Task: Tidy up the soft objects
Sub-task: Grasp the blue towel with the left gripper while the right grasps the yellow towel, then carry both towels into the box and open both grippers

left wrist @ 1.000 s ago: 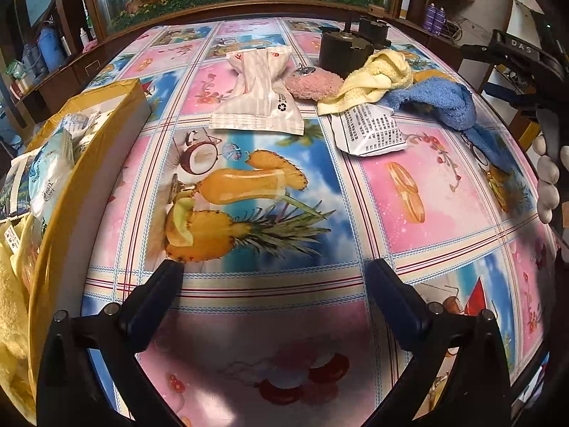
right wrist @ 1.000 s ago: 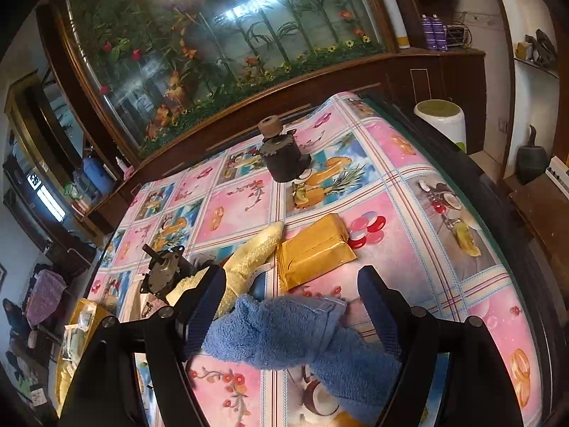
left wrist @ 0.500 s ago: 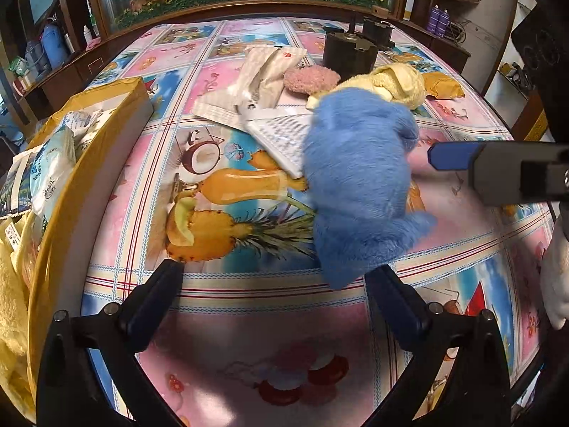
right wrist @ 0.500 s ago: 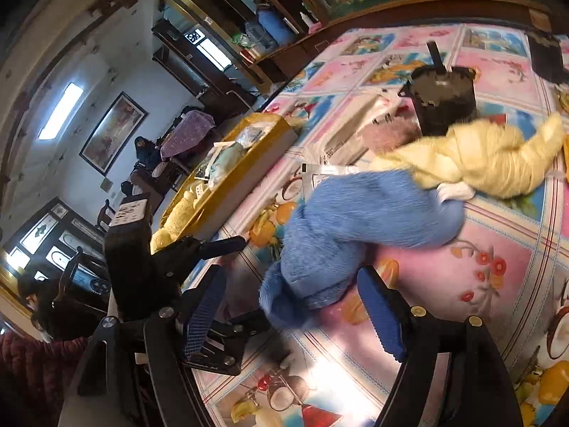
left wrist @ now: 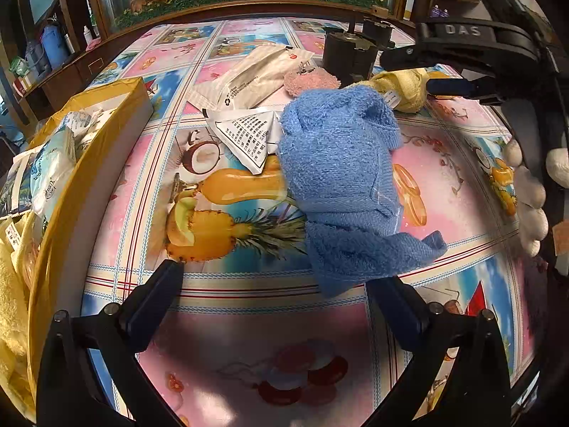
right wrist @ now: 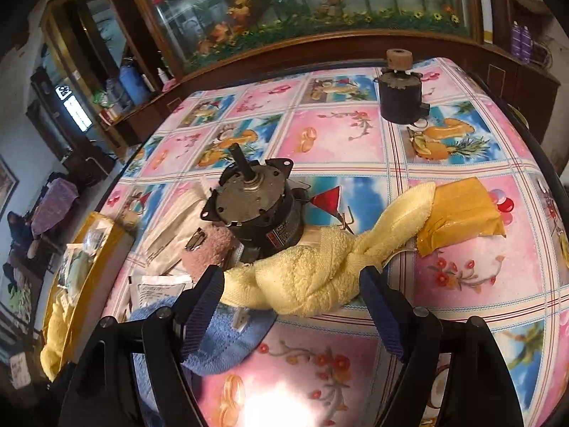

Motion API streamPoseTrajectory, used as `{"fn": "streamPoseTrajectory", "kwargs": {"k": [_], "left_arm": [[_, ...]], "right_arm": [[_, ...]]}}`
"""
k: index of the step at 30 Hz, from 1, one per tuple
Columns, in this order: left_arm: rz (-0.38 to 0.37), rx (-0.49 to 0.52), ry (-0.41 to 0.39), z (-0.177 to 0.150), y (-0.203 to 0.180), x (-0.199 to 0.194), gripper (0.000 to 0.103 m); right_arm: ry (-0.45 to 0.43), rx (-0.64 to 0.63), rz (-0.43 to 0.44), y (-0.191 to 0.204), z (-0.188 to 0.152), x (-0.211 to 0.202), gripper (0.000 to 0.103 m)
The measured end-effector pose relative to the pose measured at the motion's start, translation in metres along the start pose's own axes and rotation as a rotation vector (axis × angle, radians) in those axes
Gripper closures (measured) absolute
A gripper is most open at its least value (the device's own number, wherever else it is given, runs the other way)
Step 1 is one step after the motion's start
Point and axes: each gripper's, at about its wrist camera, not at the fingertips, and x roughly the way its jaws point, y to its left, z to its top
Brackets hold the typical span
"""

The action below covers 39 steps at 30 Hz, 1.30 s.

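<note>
Both tools are gaping wide, the right tool (right wrist: 291, 297) straddling the twisted yellow terry towel (right wrist: 313, 277), the left tool (left wrist: 284, 284) facing the crumpled blue terry towel (left wrist: 341, 185).

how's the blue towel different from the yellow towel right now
The blue towel is a loose bunched heap nearest the left gripper, with no fingers around it. The yellow towel is twisted into a long roll and lies between the open fingers of the right gripper, its far end against a yellow packet. Both are terry cloth and lie on the table.
</note>
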Motion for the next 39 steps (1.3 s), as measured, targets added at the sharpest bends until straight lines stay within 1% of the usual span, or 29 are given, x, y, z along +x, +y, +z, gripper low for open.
{"fn": "streamPoseTrajectory", "kwargs": {"k": [2,3,4,6,7,9,11,12,13,14,16,17,18,19,21,25,29,30,31,32,33,34,36,39], "left_arm": [[-0.003,-0.003,-0.001,0.000,0.000,0.000,0.000],[-0.008,-0.007,-0.003,0.000,0.000,-0.001,0.000],[-0.022,-0.015,-0.009,0.000,0.002,-0.002,0.000],[-0.102,-0.051,-0.041,-0.003,0.008,-0.009,0.000],[-0.130,-0.070,-0.064,-0.004,0.012,-0.013,0.000],[-0.157,-0.106,-0.096,-0.005,0.017,-0.023,0.000],[-0.220,-0.152,-0.103,-0.002,0.021,-0.031,0.000],[-0.234,-0.165,-0.110,0.002,0.023,-0.034,0.000],[-0.235,-0.166,-0.120,0.006,0.021,-0.038,0.000],[-0.230,-0.158,-0.132,0.011,0.019,-0.042,0.000],[-0.209,-0.128,-0.155,0.021,0.011,-0.047,0.000],[-0.191,-0.111,-0.158,0.027,0.006,-0.046,0.000],[-0.179,-0.092,-0.159,0.033,0.001,-0.045,0.000],[-0.171,-0.068,-0.163,0.038,-0.006,-0.042,0.000],[-0.149,-0.017,-0.166,0.048,-0.017,-0.033,0.000],[-0.106,0.063,-0.119,0.060,-0.038,-0.006,0.000],[-0.114,0.057,-0.057,0.063,-0.042,0.016,0.000],[-0.117,0.046,-0.048,0.062,-0.041,0.019,0.001],[-0.128,0.030,-0.041,0.061,-0.039,0.022,0.017],[-0.128,0.018,-0.035,0.060,-0.037,0.024,0.026],[-0.107,0.025,-0.049,0.060,-0.036,0.021,0.049],[-0.134,0.011,-0.037,0.059,-0.031,0.020,0.057],[-0.202,-0.045,-0.036,0.056,-0.021,0.012,0.057],[-0.248,-0.090,-0.074,0.045,-0.009,-0.006,0.057]], "right_arm": [[0.011,0.032,-0.019,0.002,0.001,0.015,0.018],[0.000,0.033,-0.037,0.005,0.001,0.017,0.015],[-0.010,0.029,-0.043,0.006,0.000,0.018,0.014],[-0.026,0.018,-0.044,0.008,-0.003,0.021,0.009],[-0.030,0.012,-0.049,0.009,-0.004,0.023,0.009],[-0.025,0.012,-0.065,0.007,-0.004,0.030,0.009],[0.014,0.037,-0.058,0.002,-0.004,0.041,0.007],[-0.017,0.021,-0.064,0.003,-0.004,0.039,0.009],[-0.010,0.013,-0.072,0.003,-0.003,0.041,0.008],[-0.011,0.009,-0.071,0.003,-0.003,0.041,0.010],[-0.017,0.023,-0.050,0.001,-0.003,0.039,0.016],[-0.019,0.032,-0.038,0.000,-0.004,0.038,0.027],[-0.017,0.046,-0.005,-0.002,-0.004,0.037,0.034],[-0.013,0.065,0.013,-0.005,-0.004,0.036,0.034],[-0.016,0.074,0.020,-0.006,-0.004,0.035,0.037],[-0.040,0.074,0.043,-0.006,-0.004,0.024,0.037],[-0.078,0.087,0.057,-0.010,-0.003,0.007,0.037],[-0.084,0.091,0.059,-0.012,-0.002,0.005,0.037],[-0.088,0.093,0.060,-0.013,-0.002,0.004,0.037],[-0.090,0.093,0.064,-0.014,-0.002,0.002,0.037],[-0.090,0.091,0.068,-0.014,-0.002,0.001,0.037],[-0.090,0.090,0.070,-0.015,-0.003,0.001,0.037],[-0.089,0.081,0.074,-0.015,-0.003,0.001,0.037],[-0.096,0.066,0.072,-0.010,-0.005,0.000,0.037]]}}
